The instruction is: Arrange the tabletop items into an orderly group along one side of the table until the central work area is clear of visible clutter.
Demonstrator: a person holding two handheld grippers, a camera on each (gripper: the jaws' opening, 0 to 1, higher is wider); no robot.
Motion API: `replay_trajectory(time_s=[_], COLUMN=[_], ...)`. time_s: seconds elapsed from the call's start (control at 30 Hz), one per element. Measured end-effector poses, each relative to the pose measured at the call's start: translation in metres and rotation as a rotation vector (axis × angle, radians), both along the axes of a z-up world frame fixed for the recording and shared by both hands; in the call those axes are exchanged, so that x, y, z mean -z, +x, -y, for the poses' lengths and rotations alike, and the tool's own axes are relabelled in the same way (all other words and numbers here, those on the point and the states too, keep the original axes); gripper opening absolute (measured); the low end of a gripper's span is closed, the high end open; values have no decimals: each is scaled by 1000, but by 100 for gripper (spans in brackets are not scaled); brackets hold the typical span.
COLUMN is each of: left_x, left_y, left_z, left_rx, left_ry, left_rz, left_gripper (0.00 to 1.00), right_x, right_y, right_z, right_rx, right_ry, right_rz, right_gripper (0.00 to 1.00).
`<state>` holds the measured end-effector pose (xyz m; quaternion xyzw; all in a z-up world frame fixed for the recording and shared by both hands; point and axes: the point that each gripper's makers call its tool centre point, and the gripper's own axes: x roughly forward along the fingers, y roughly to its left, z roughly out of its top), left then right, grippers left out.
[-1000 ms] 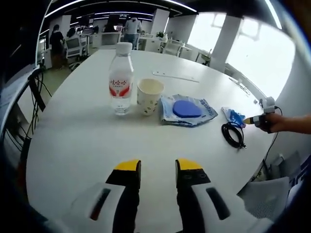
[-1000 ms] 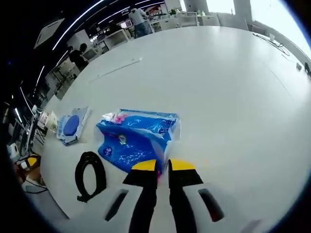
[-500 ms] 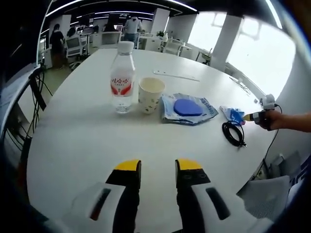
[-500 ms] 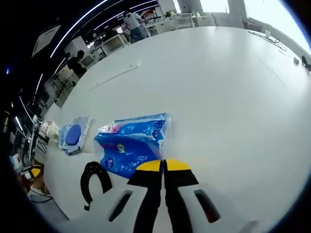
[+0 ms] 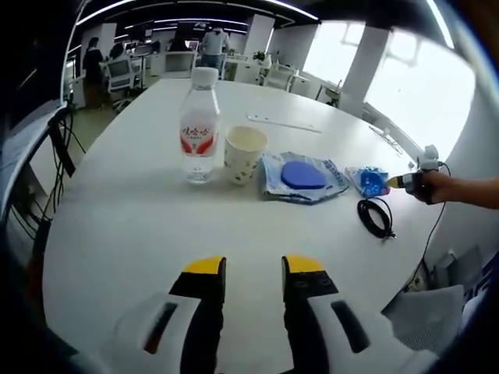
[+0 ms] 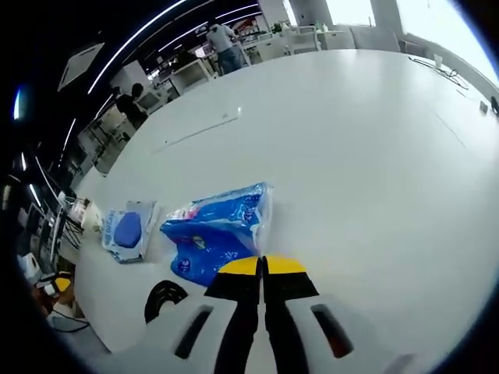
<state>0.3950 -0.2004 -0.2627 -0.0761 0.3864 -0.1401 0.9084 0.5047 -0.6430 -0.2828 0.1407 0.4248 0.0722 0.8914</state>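
A clear water bottle (image 5: 196, 125) with a red label, a dotted paper cup (image 5: 244, 154) and a flat blue pouch (image 5: 300, 176) stand in a row across the white table (image 5: 140, 226). My left gripper (image 5: 255, 269) hovers open over the near table, well short of them. A blue tissue pack (image 6: 218, 230) lies just right of the pouch (image 6: 129, 230), and my right gripper (image 6: 263, 266) is shut on its near edge. In the left gripper view, a hand holds that gripper (image 5: 417, 181) at the pack (image 5: 365, 179). A coiled black cable (image 5: 376, 218) lies in front of the pack.
A thin white strip (image 5: 282, 122) lies farther back on the table. The table edge curves close on the cable's (image 6: 165, 296) side. Desks, chairs and people stand in the office beyond the far end. A wide bare stretch of table (image 6: 374, 156) spreads to the right.
My right gripper's jaws went from slightly apart to shut on the tissue pack's edge, and the pack has shifted toward the blue pouch. The left gripper has stayed put.
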Motion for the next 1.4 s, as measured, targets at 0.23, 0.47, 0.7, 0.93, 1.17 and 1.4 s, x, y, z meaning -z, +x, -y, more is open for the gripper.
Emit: replay_trajectory(time_s=[0.23, 0.47, 0.7, 0.93, 1.17, 1.4], left_x=[-1, -1, -4, -4, -3, -2], left_y=[0, -1, 2, 3, 4, 3], left_z=[-1, -3, -5, -7, -7, -8], left_rx=[-6, -11, -12, -11, -10, -14], left_ry=[-3, -3, 5, 7, 9, 11], left_rz=[2, 4, 10, 9, 6, 1], left_gripper=[27, 28, 29, 29, 29, 29], right_x=[-4, -5, -3, 1, 2, 3], right_y=[11, 15, 22, 24, 25, 20], right_z=[-10, -15, -20, -28, -32, -35], right_rx=[-45, -64, -86, -126, -126, -127], right_ry=[-8, -11, -13, -20, -13, -13], right_rz=[12, 12, 9, -2, -11, -21], right_gripper=[0, 0, 0, 0, 0, 0])
